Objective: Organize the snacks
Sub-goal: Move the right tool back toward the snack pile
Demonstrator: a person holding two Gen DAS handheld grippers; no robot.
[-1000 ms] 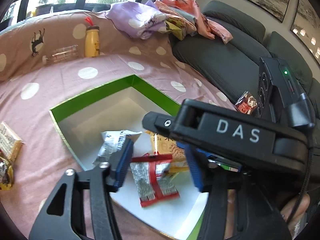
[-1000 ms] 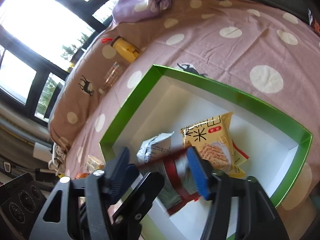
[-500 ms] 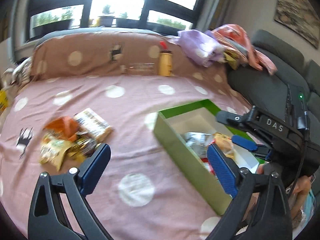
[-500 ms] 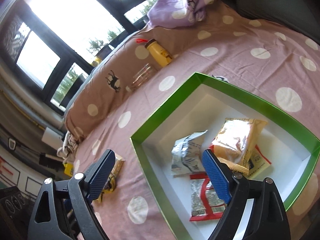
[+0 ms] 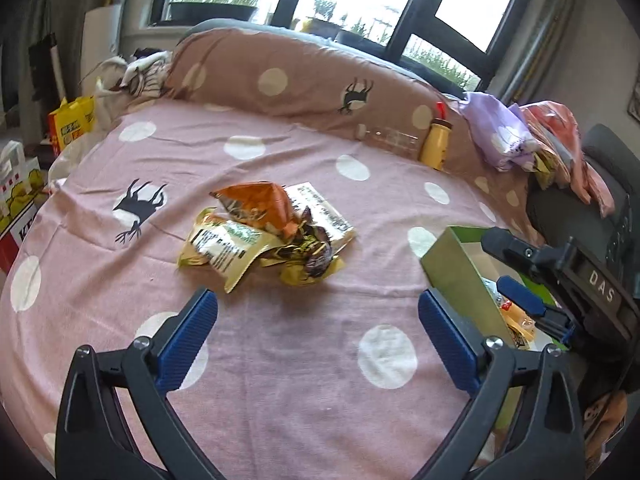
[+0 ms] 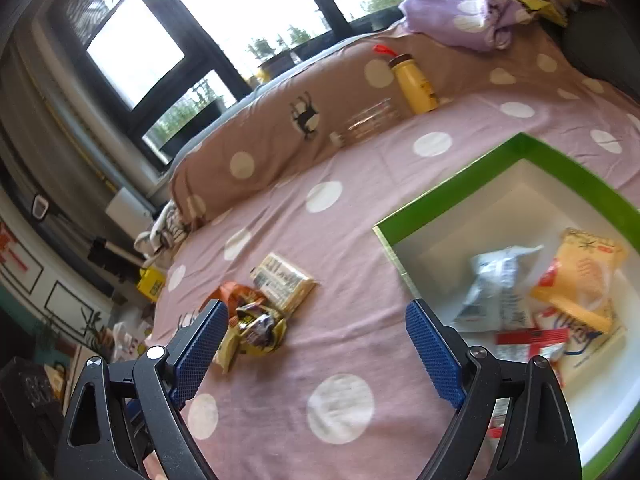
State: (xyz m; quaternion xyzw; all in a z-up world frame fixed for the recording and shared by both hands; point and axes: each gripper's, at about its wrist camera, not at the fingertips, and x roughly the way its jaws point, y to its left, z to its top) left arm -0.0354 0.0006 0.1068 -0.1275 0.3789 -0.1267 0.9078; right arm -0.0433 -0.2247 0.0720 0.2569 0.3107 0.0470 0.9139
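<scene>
Both hand-held grippers stand wide apart and empty: the left gripper (image 5: 318, 338), whose jaws have just been opening, faces a loose heap of crinkly foil snack packets (image 5: 266, 236) on the pink polka-dot cotton bedspread (image 5: 280, 380), while the right gripper (image 6: 316, 346), spread moments ago, hangs between that heap and the green-rimmed white cardboard box (image 6: 452, 190), where a silver pouch (image 6: 494, 284), an orange cracker bag (image 6: 582, 276) and a red-striped wrapper (image 6: 532, 338) already lie. The remaining packets overlap, so a pinch could likely catch two at once or slip off slick, puffy film; the soft, wrinkled cloth may bunch under the ribbed blue pads (image 5: 188, 342). The thin box wall could tip if bumped.
</scene>
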